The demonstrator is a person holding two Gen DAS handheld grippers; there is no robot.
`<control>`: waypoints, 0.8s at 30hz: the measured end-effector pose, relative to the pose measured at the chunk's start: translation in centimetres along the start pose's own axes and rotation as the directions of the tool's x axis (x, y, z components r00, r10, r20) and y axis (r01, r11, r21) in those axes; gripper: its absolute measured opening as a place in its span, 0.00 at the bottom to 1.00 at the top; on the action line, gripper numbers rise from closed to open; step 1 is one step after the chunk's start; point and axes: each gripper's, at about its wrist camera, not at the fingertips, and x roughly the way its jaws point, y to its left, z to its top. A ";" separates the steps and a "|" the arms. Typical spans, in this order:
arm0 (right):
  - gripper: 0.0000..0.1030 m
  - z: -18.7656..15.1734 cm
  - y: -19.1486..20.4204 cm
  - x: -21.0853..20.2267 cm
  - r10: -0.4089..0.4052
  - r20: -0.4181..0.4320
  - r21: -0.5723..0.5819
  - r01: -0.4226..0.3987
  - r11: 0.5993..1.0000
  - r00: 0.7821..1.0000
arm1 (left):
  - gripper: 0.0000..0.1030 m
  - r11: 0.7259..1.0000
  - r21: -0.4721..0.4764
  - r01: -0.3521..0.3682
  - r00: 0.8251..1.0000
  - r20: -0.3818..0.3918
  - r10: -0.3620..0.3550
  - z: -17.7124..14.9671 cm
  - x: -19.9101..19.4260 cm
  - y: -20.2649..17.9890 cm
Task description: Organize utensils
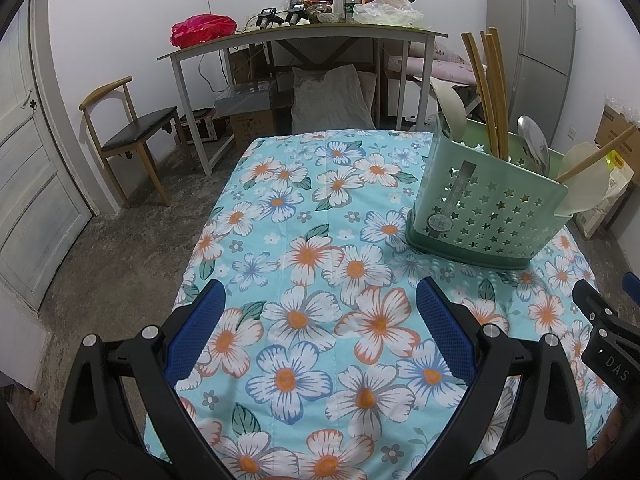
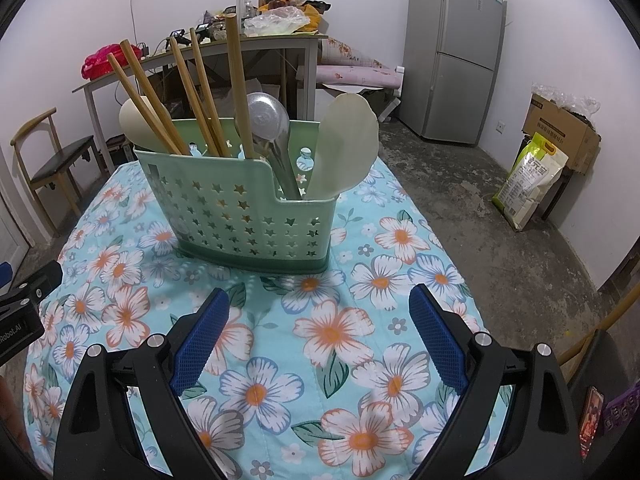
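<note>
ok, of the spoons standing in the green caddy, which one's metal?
The steel ladle, bowl up in the lower right section of the caddy, between the thick wooden handle and the cream spoon. The other spoons are matte cream.

Left gripper (image 1: 320, 312) fingers spread wide, empty, angled downward. Right gripper (image 2: 319, 316) same: fingers apart, nothing held.

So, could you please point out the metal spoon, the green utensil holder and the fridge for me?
metal spoon (image 2: 267, 115): right wrist view, on its bowl.
green utensil holder (image 2: 224, 216): right wrist view, on its front wall.
fridge (image 2: 454, 32): right wrist view, on its upper door.
</note>
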 end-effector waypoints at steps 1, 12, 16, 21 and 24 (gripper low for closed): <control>0.86 0.0 0.0 0.0 0.001 0.000 0.000 -0.001 1.000 1.000 | 0.90 1.000 0.000 0.001 1.000 -0.001 -0.001 0.0 0.0 0.0; 0.86 0.0 0.1 0.0 0.001 -0.001 0.000 -0.001 1.000 1.000 | 0.90 1.000 -0.001 0.001 1.000 -0.001 -0.001 0.1 0.0 0.1; 0.86 -0.1 0.0 0.0 0.001 -0.003 0.002 -0.001 1.000 1.000 | 0.90 1.000 0.000 0.002 1.000 -0.002 -0.002 -0.1 0.1 0.2; 0.86 -0.2 0.0 0.1 0.002 -0.002 0.001 -0.002 1.000 1.000 | 0.90 1.000 -0.001 0.003 1.000 -0.003 -0.003 -0.1 0.0 0.1; 0.86 -0.2 0.0 0.0 0.001 -0.002 0.001 -0.001 1.000 1.000 | 0.90 1.000 -0.001 0.002 1.000 -0.002 -0.002 -0.1 0.1 0.1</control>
